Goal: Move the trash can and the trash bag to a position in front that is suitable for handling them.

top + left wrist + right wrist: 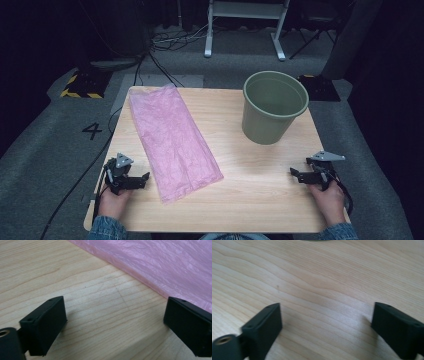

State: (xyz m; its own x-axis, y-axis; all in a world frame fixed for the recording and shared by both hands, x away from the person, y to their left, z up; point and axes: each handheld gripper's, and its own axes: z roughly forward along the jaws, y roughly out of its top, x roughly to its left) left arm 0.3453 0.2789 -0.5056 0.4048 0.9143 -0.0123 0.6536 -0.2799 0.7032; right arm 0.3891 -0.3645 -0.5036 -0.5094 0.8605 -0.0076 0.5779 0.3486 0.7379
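Note:
A flat pink plastic bag (170, 140) lies slantwise on the left half of the wooden table (250, 175); its crinkled edge crosses the left gripper view (160, 267). A green bucket (272, 107) stands upright at the far right of the table. My left gripper (145, 179) rests low at the near left, just left of the bag's near corner, open with bare wood between its jaws (115, 320). Near the right edge, my right gripper (293, 173) points left, also open over bare wood (325, 325). Neither holds anything.
The table's middle and near part between the two grippers is bare wood. Beyond the table lie grey carpet, cables (165, 45), a white frame's legs (245, 30) and a yellow-black striped base (82, 85).

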